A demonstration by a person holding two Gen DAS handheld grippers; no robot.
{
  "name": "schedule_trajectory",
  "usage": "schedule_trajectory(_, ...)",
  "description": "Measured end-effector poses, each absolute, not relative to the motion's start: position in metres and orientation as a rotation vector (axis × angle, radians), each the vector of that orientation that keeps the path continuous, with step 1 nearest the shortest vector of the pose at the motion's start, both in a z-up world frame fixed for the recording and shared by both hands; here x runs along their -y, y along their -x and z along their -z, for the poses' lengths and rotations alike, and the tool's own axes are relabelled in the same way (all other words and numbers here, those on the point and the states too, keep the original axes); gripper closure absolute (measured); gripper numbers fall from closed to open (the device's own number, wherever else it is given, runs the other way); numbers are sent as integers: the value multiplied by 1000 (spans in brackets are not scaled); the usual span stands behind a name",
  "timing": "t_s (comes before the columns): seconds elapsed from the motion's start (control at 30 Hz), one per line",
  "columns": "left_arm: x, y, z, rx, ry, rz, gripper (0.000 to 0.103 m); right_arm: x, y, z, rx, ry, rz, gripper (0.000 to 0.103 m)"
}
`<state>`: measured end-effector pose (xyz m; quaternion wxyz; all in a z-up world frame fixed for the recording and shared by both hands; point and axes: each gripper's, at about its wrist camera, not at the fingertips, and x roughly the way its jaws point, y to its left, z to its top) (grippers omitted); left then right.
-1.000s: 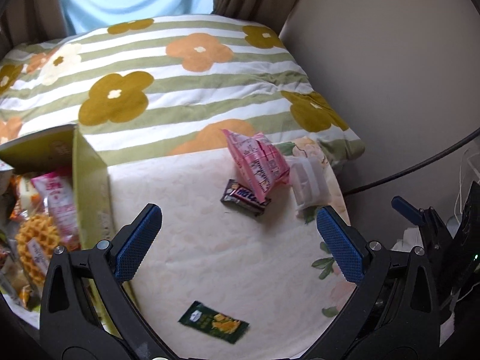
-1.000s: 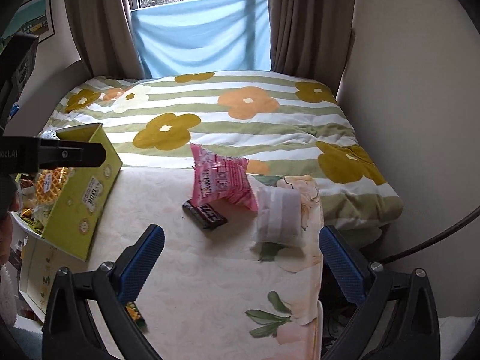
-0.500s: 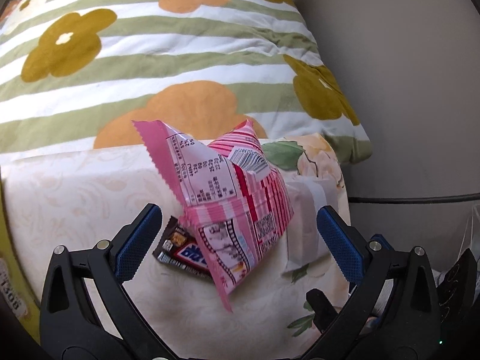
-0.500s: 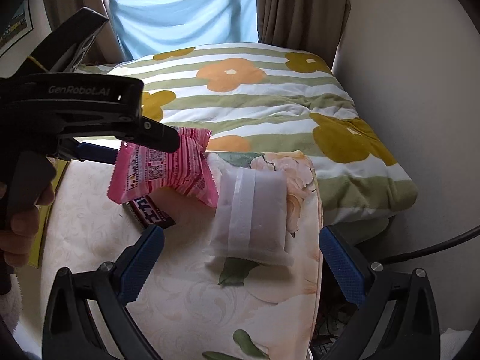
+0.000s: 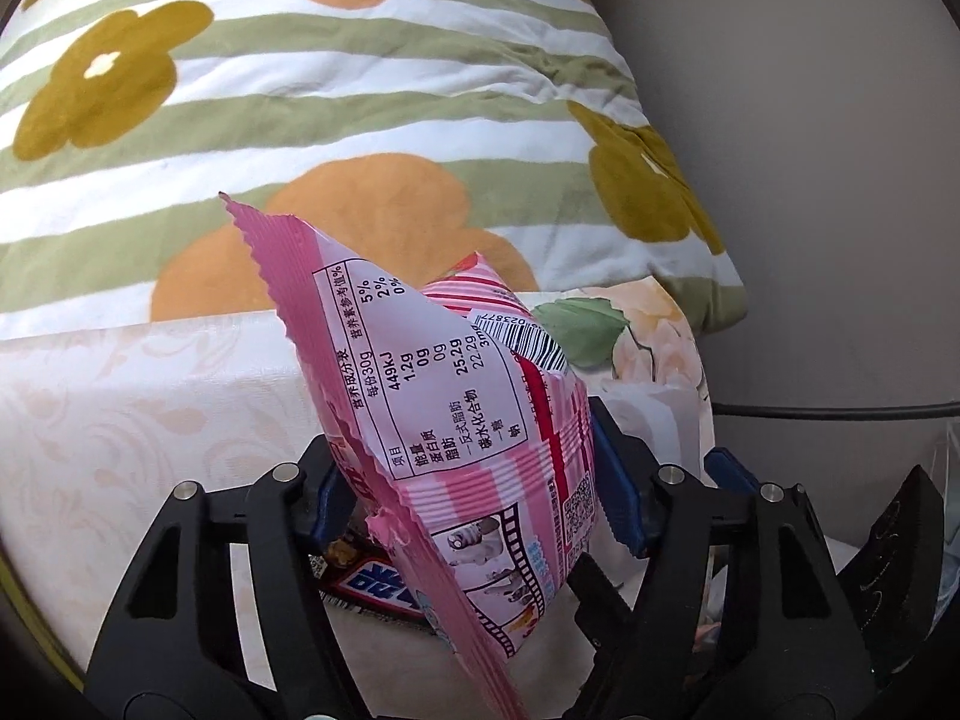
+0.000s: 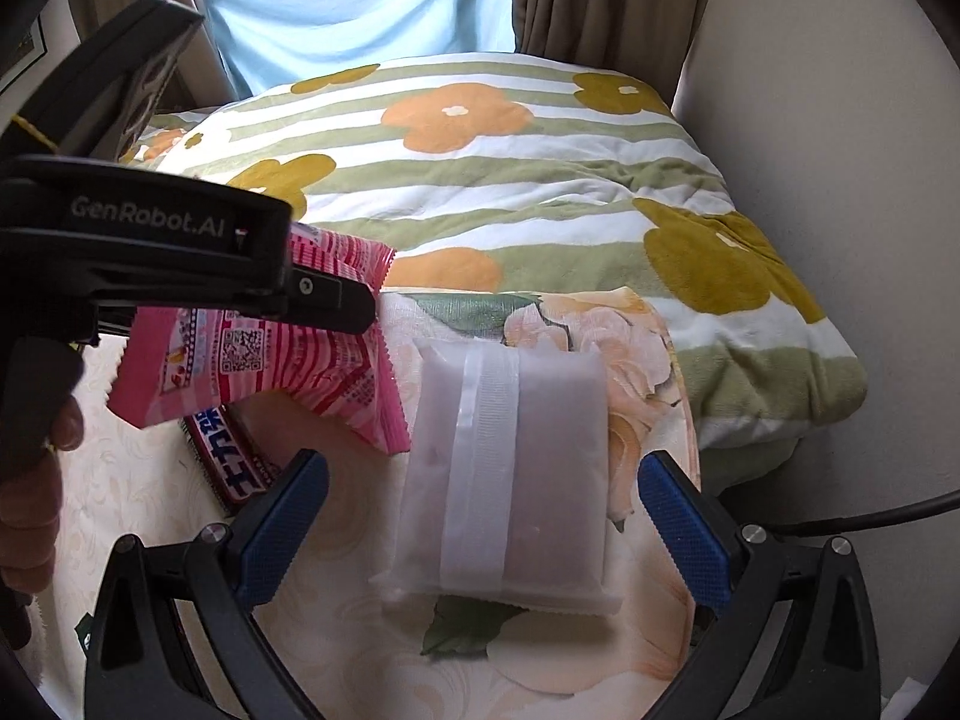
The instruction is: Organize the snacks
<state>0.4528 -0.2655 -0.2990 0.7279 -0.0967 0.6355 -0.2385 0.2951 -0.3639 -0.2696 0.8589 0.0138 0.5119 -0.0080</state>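
So the left tool (image 5: 474,498) has just been closing and now clenches the pink snack packet (image 5: 456,420) on the tabletop (image 6: 150,510); the right tool (image 6: 480,516) gapes around the white packet (image 6: 510,480), ungrasped; both await sorting.

pink striped packet (image 5: 480,420), quilt (image 6: 540,180) (green-striped, flowered)

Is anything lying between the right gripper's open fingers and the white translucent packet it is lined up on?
Nothing visible does. The right gripper is open, with the white packet lying flat between its fingers. The pink bag, beside the packet, is clamped in the left gripper.
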Motion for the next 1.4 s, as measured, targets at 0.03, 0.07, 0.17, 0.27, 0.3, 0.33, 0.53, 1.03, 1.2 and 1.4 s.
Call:
schedule_trajectory(0.03, 265, -453, 298, -1392, 206, 526, 42, 364, -297, 271, -1076, -29, 17, 0)
schedule_trajectory(0.07, 265, -452, 296, -1382, 198, 523, 44, 363, -298, 273, -1079, -28, 17, 0)
schedule_trajectory(0.17, 262, -452, 289, -1364, 178, 516, 46, 362, -301, 275, -1085, -25, 17, 0)
schedule_trajectory(0.27, 257, -453, 283, -1339, 175, 507, 47, 363, -302, 276, -1084, -23, 20, 0)
schedule_trajectory(0.3, 254, -454, 280, -1332, 180, 505, 47, 363, -303, 276, -1083, -22, 20, 0)
schedule_trajectory(0.33, 253, -455, 278, -1328, 183, 503, 47, 362, -303, 276, -1084, -22, 20, 0)
schedule_trajectory(0.53, 246, -451, 272, -1312, 155, 490, 47, 362, -309, 287, -1091, 10, 42, 22)
schedule_trajectory(1.03, 228, -434, 244, -1256, 183, 471, 47, 369, -294, 263, -1051, -47, 48, 45)
schedule_trajectory(1.2, 220, -421, 217, -1211, 197, 468, 47, 365, -284, 234, -1014, -48, 25, 45)
schedule_trajectory(1.4, 201, -400, 175, -1132, 225, 446, 47, 356, -274, 188, -961, -46, -15, 45)
